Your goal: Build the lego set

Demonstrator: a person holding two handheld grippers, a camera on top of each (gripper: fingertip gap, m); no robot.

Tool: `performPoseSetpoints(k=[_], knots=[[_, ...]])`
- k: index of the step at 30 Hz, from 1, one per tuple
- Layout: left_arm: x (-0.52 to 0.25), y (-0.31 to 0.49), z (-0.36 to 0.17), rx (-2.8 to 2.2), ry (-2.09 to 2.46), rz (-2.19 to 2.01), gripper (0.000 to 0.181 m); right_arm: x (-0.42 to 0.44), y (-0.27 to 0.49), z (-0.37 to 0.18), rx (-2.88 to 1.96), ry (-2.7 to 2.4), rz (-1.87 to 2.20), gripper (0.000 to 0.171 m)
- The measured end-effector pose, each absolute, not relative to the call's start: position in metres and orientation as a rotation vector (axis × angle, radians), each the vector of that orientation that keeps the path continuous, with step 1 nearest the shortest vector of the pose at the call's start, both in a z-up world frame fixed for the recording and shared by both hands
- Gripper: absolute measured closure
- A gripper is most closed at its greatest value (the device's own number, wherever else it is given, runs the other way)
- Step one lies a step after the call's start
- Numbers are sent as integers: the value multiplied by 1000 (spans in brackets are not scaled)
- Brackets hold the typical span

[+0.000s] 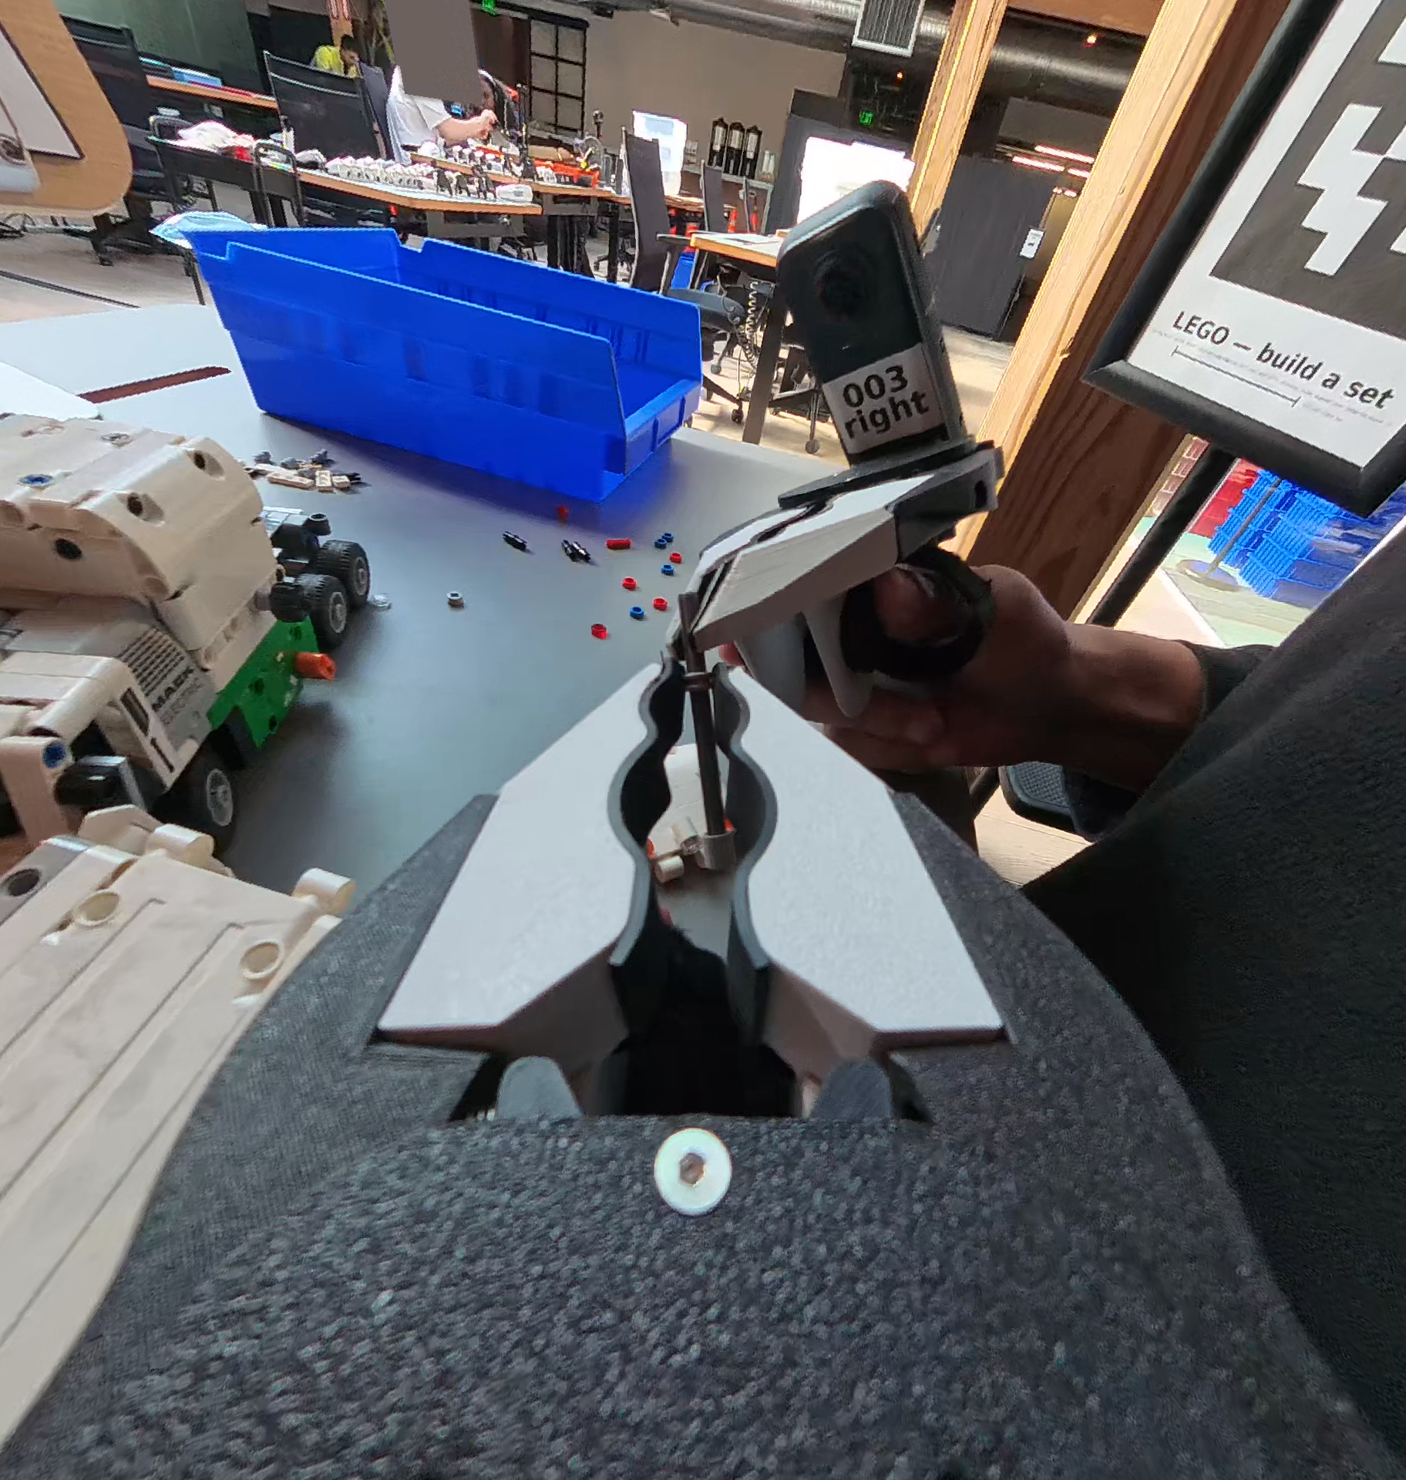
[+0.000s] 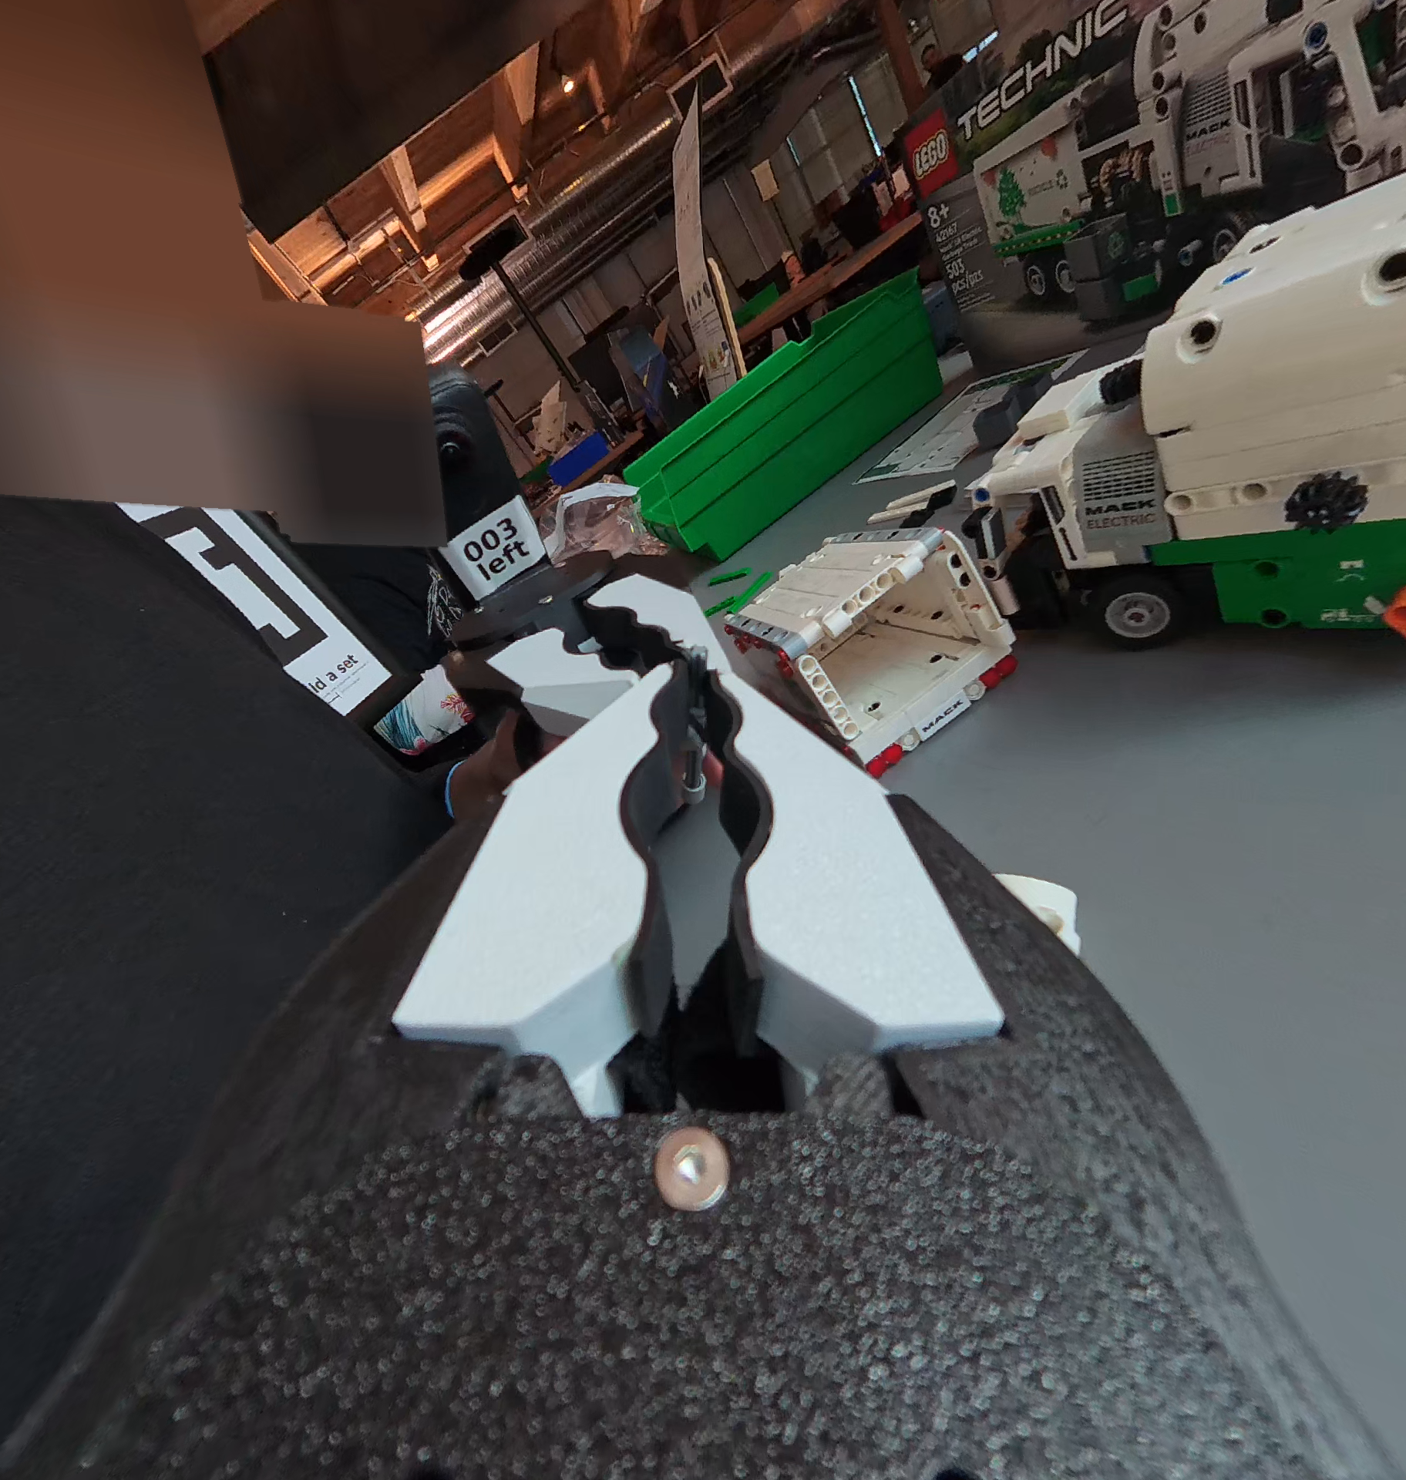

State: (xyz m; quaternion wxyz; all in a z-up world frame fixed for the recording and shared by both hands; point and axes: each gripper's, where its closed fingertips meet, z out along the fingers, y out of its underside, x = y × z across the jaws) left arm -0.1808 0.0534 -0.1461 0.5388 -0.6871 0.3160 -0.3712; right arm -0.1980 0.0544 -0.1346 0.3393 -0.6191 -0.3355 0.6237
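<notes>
Pinching a thin dark-grey lego axle (image 1: 704, 749) between both tools, I have the left hand-held gripper (image 1: 690, 681) closed on its upper part and the right hand-held gripper (image 1: 693, 621) clamped on its tip. A grey bush (image 1: 716, 847) caps its lower end. Both hover above the grey counter (image 1: 443, 689), near the white-and-green lego truck (image 1: 123, 633).

The white, wavy-jawed left gripper (image 1: 693, 681) and matching right gripper (image 2: 696, 681) meet tip to tip, both closed on one thin rod.
</notes>
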Motion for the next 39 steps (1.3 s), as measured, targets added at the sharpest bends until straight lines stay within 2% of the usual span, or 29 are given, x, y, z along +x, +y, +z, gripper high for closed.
performPoseSetpoints(k=[10, 27, 29, 33, 39], knots=[[-182, 53, -140, -1595, 733, -914, 177, -197, 56, -128, -1579, -764, 1779, 170], [-180, 53, -144, -1638, 725, -961, 177, -195, 56, -132, -1587, -790, 1713, 170], [-180, 54, -147, -1642, 747, -887, 169, -196, 55, -135, -1593, -815, 1664, 170], [-181, 52, -155, -1679, 833, -802, 176, -201, 49, -141, -1611, -893, 1583, 170], [-179, 51, -156, -1676, 882, -786, 177, -199, 49, -139, -1604, -871, 1620, 170]])
